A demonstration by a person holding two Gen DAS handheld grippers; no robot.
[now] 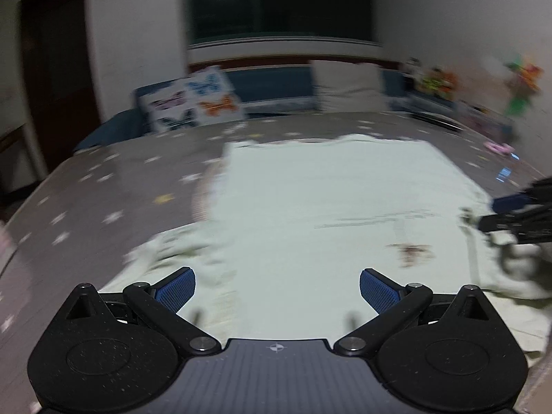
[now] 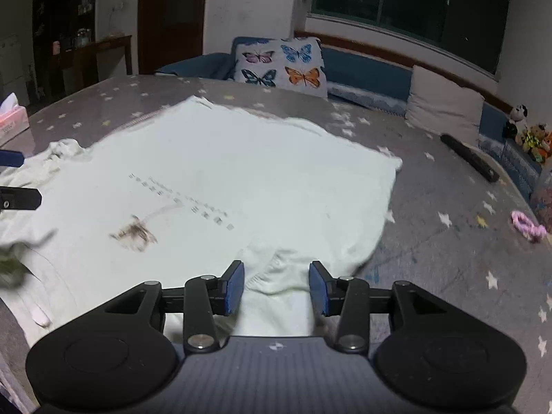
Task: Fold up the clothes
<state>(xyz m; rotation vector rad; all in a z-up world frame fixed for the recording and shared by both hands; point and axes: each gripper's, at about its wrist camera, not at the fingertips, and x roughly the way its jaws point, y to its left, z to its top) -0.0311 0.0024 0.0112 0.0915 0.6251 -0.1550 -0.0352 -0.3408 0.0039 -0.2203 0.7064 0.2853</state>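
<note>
A pale cream shirt (image 1: 327,207) with a small brown print lies spread flat on the grey star-patterned bed. My left gripper (image 1: 277,289) is open wide and empty, just above the shirt's near edge. In the right wrist view the shirt (image 2: 224,179) fills the middle, and one sleeve (image 2: 279,272) lies folded in between the blue pads (image 2: 233,284) of my right gripper (image 2: 277,288). The right jaws stand open around the sleeve without pinching it. The right gripper also shows at the right edge of the left wrist view (image 1: 517,217).
The bed cover (image 2: 431,207) has free room around the shirt. A butterfly pillow (image 2: 281,65) and a beige cushion (image 2: 445,107) stand at the far side. A black roll (image 2: 469,162), a pink ring toy (image 2: 528,227), stuffed toys (image 2: 531,134) and a tissue box (image 2: 12,120) lie around.
</note>
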